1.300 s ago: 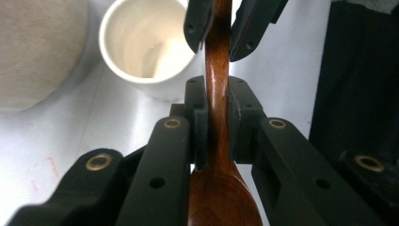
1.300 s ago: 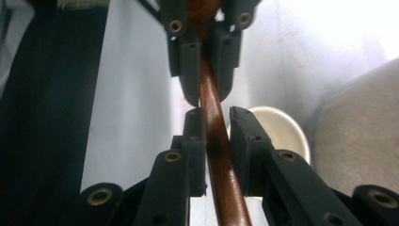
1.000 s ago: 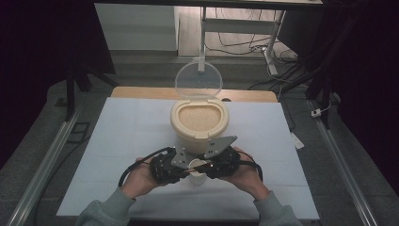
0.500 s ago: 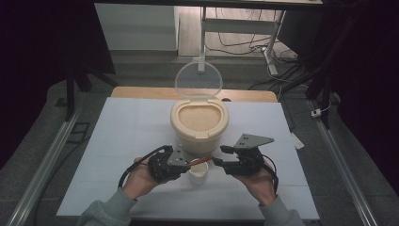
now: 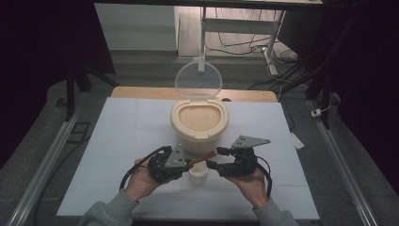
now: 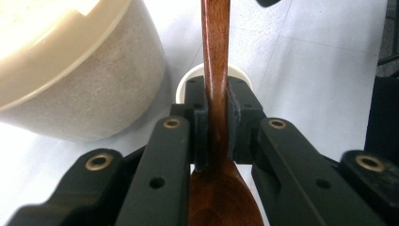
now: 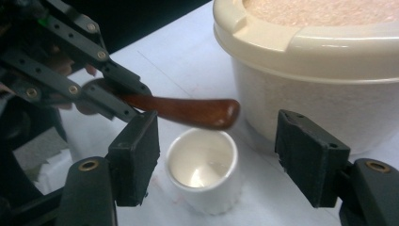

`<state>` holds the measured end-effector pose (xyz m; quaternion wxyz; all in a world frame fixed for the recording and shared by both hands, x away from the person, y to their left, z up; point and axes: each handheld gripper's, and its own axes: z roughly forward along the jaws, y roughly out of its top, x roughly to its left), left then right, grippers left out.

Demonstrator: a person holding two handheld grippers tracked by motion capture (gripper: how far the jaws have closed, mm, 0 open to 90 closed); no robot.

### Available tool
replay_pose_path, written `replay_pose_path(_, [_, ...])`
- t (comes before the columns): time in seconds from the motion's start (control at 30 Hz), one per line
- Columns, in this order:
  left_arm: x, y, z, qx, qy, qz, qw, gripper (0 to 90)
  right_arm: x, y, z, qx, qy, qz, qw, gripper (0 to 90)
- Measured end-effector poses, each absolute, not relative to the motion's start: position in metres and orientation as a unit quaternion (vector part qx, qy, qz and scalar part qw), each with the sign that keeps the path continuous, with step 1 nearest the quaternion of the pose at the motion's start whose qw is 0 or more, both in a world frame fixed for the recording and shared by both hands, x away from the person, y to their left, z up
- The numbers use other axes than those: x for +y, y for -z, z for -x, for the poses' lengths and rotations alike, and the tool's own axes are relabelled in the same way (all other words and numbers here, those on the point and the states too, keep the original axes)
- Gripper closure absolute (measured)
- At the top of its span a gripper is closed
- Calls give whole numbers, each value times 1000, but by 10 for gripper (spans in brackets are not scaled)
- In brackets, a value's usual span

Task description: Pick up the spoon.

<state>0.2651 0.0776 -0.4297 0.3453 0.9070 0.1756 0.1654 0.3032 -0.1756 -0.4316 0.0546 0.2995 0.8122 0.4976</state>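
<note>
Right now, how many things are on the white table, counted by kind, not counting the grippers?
Rice container with open clear lid: 1
Small white cup: 1
Wooden spoon, held in the left gripper above the cup: 1
Total: 3

In the high view the right gripper [image 5: 212,157] now sits apart from the left gripper [image 5: 187,163], lower right of centre, where a second ago the two met over the white cup [image 5: 198,173]. Its jaws have just been opening and stand wide, nothing between them, off the wooden spoon [image 5: 201,157].
</note>
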Motion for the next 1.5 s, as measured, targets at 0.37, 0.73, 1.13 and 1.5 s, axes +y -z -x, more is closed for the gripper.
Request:
replay_pose_path(0.37, [74, 430, -262, 171, -173, -903, 353, 793, -171, 436, -304, 795, -517, -317, 17, 362])
replay_pose_path(0.73, [72, 432, -262, 166, -174, -906, 348, 791, -165, 439, -302, 786, -528, -321, -1, 487])
replay_pose_path(1.13, [72, 432, -261, 164, -178, -906, 347, 793, -170, 436, -302, 751, -577, -318, -31, 693])
replay_pose_path(1.5, [74, 432, -261, 166, -183, -906, 343, 785, -168, 435, -301, 739, -605, -291, -62, 825])
